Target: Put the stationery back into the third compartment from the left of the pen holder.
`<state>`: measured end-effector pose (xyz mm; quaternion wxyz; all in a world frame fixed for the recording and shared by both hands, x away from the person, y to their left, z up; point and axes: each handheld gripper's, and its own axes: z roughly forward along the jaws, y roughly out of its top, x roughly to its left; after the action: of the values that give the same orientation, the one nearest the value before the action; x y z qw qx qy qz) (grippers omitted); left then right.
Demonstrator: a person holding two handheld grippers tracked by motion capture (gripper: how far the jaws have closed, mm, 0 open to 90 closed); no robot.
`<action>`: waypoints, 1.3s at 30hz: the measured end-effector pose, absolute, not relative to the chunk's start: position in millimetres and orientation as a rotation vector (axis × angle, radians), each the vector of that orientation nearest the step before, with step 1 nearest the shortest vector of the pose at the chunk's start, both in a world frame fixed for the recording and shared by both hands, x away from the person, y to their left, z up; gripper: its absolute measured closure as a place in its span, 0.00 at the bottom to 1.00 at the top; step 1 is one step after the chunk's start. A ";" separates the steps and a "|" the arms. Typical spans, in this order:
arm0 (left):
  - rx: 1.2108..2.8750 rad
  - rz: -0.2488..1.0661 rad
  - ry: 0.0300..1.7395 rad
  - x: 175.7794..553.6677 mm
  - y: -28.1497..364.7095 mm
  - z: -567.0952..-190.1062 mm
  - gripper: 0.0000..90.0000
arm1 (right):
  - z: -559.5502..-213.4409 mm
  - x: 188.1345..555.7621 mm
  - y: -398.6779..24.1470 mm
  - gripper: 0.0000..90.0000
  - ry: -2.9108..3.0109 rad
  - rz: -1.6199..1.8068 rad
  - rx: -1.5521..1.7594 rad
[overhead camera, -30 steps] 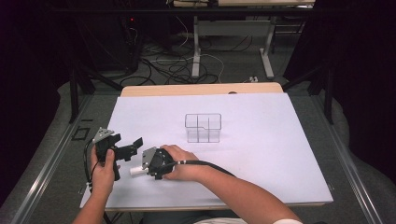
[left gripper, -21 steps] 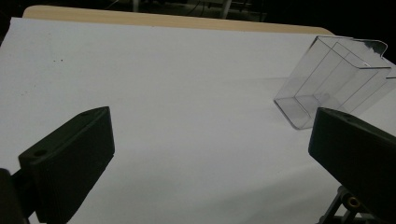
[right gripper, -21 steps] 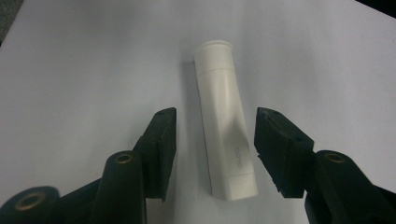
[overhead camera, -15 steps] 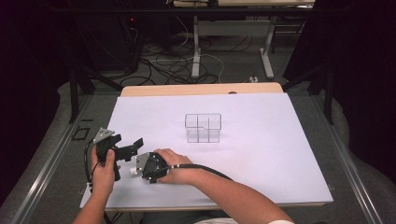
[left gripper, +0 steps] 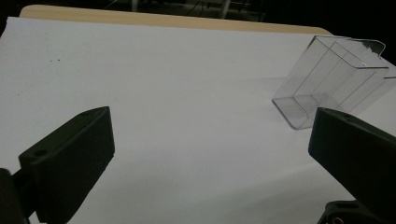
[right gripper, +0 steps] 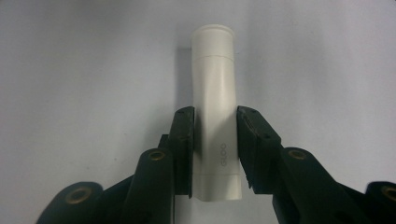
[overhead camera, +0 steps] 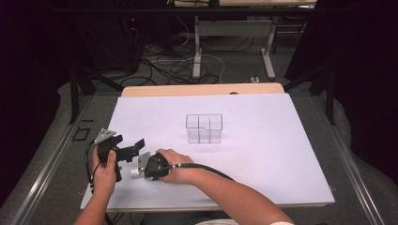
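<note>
A white glue-stick tube (right gripper: 215, 88) lies flat on the white sheet, pointing away from my right gripper (right gripper: 215, 122). The black jaws have just been closing and now press on both sides of the tube's lower half. In the high view that gripper (overhead camera: 141, 169) lies low at the front left with the tube's end (overhead camera: 135, 173) poking out to the left. My left gripper (overhead camera: 134, 147) is held just beside it, and its jaws (left gripper: 210, 140) stand wide open on nothing. A clear divided box (overhead camera: 203, 127) stands at mid-table, also to the upper right in the left gripper view (left gripper: 334, 79).
A white sheet (overhead camera: 263, 154) covers the table, with a strip of bare wood (overhead camera: 202, 89) along the far edge. Cables and desk legs (overhead camera: 197, 51) lie on the floor beyond. Metal rails (overhead camera: 51, 159) run along both sides.
The right hand has edged a little to the left and settled lower on the sheet, nearer the left gripper. The left hand and the clear box have stayed put.
</note>
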<state>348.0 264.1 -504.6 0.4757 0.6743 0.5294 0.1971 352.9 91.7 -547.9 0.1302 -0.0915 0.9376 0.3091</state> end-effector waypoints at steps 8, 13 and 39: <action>1.641 0.484 1.307 348.1 266.0 -504.9 0.00 | -547.1 346.6 91.4 0.78 2.691 0.898 -0.294; 1.641 0.486 1.309 348.1 266.0 -504.9 0.00 | -547.8 345.2 90.3 0.79 2.675 0.905 -0.304; 1.557 0.460 1.332 347.9 270.9 -502.1 0.00 | -533.3 344.9 50.2 0.79 2.620 1.054 -0.126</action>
<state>347.9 270.9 -502.1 0.4976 0.6432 0.5502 0.1898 344.9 50.2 -533.3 0.1568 -0.0441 0.9154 0.3681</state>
